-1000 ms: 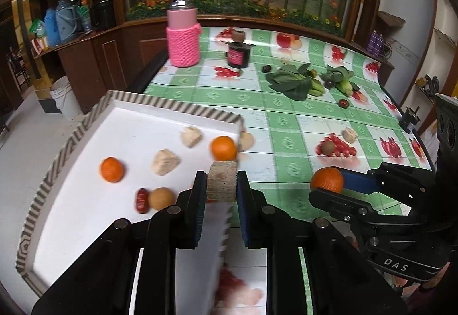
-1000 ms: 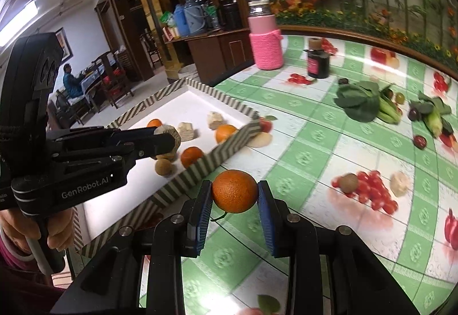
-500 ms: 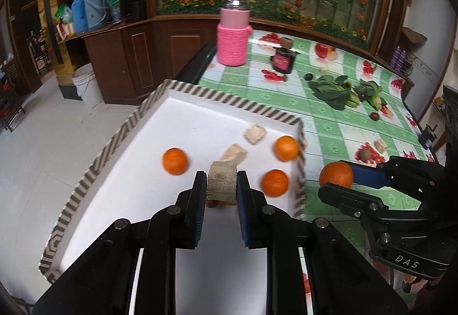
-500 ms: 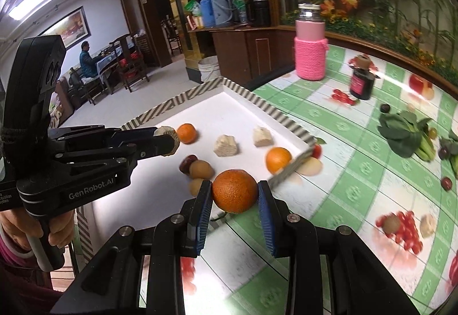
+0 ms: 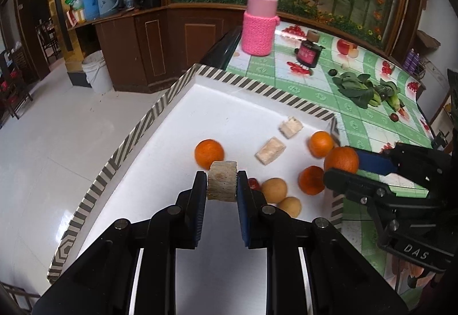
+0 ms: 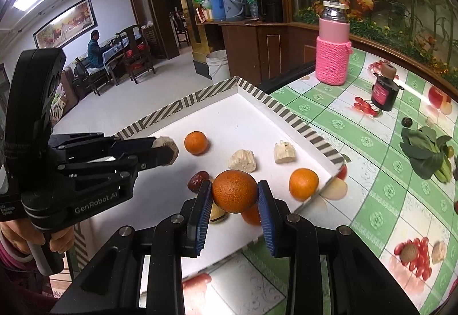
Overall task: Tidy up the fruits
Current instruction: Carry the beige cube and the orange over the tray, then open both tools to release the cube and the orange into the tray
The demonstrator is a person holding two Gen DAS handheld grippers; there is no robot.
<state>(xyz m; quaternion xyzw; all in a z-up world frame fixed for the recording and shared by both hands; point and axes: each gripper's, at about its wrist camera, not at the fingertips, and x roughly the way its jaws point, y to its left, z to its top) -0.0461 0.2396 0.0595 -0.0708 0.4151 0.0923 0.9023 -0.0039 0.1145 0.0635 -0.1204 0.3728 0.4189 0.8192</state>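
Above the white tray [image 5: 177, 91], in the lower middle of the left wrist view, a pale fibrous chunk [image 5: 222, 184] is clamped between the closed-in jaws of the left gripper [image 5: 221, 186], its cut face turned toward the camera. At the right of the same view, an orange [image 5: 341, 159] is pinched by the right gripper [image 6: 234, 194], whose jaws are narrowed onto its sides; it is held just inside the tray's right-hand striped rim. Below both loads, three other oranges, two pale chunks, a dark red date and two tan round fruits are seen lying on the tray floor. Bare floor lies ahead and to the left of the chunk, so the left gripper is judged the better placed for a release, while the orange hangs directly over crowded fruit.
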